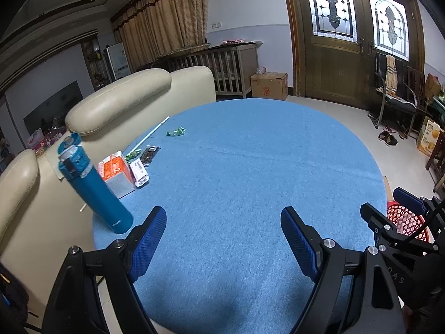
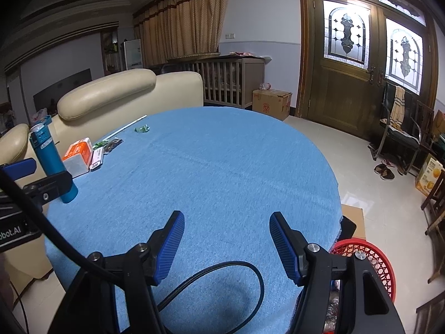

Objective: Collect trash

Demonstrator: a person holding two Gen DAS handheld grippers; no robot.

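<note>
Both tools hover over the near part of a round tabletop [image 1: 250, 167] under a blue cloth. The left gripper [image 1: 222, 239] is spread wide with nothing between its pads, and the right gripper [image 2: 226, 245] is also released and empty. The trash lies along the far left edge: a crumpled green wrapper [image 1: 175, 131], a white straw [image 1: 151, 134], a dark wrapper [image 1: 150, 154] and a white label packet [image 1: 140, 173], beside an orange tissue pack [image 1: 116, 172] and a teal bottle [image 1: 91, 183]. A red basket [image 2: 370, 261] sits on the floor below the near right edge.
</note>
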